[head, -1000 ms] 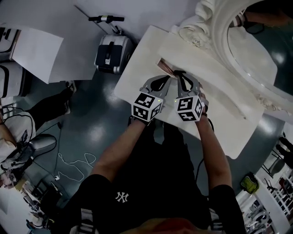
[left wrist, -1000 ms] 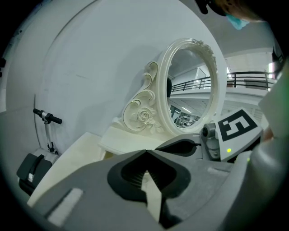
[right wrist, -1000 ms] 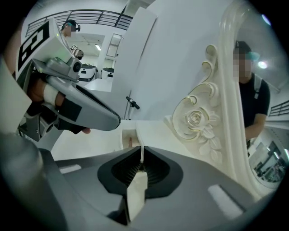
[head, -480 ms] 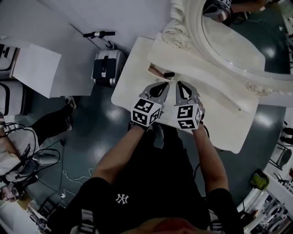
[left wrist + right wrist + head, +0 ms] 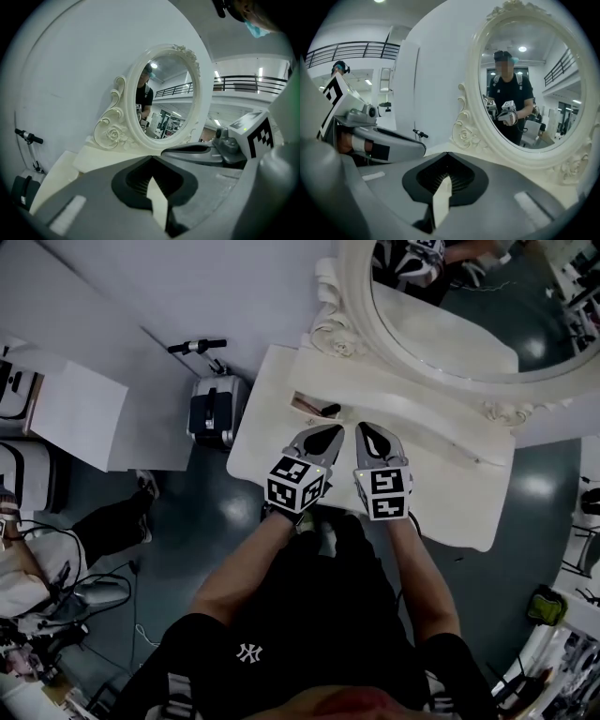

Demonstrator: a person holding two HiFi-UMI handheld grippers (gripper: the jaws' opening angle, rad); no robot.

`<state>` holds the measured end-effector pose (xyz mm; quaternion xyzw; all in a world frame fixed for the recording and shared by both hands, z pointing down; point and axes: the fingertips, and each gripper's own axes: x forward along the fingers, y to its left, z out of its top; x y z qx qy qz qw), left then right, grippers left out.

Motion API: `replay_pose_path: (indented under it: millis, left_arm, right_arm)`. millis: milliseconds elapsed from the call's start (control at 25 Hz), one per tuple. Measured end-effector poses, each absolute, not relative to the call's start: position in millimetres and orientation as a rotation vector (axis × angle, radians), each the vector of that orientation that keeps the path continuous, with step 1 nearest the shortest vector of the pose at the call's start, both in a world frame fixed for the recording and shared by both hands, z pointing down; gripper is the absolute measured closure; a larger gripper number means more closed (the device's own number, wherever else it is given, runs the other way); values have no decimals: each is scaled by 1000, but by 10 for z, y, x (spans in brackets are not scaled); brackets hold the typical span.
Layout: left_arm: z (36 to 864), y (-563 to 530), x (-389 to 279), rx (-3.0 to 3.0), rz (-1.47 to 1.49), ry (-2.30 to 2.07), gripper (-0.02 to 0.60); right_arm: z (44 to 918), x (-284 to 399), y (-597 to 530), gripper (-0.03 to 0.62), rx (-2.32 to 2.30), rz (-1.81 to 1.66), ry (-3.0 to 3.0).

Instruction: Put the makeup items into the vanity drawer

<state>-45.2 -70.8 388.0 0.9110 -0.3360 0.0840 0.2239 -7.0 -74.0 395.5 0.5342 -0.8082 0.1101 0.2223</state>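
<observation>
Makeup items, small dark and pinkish pieces: inside the slightly open cream vanity drawer, frame centre. Left gripper, right gripper: both pressed together, empty, held above the cream worktop, delivery seemingly finished.

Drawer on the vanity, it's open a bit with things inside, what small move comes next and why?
Probably bring the left gripper to the drawer and nudge it shut: it stands ajar, that gripper is nearer, and both it and the right gripper are shut and empty.
</observation>
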Motion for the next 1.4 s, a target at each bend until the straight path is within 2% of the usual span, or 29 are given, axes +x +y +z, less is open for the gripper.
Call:
replay_pose_path:
  millis: [640, 1400]
  left_arm:
    - [2965, -626, -346, 2624, 116, -888, 581]
    - [2829, -517, -299, 2662, 103, -871, 581]
  right_arm:
    - [3112, 131, -658, 571, 1670, 366, -2383]
    - [2996, 104, -529, 571, 1666, 292, -2382]
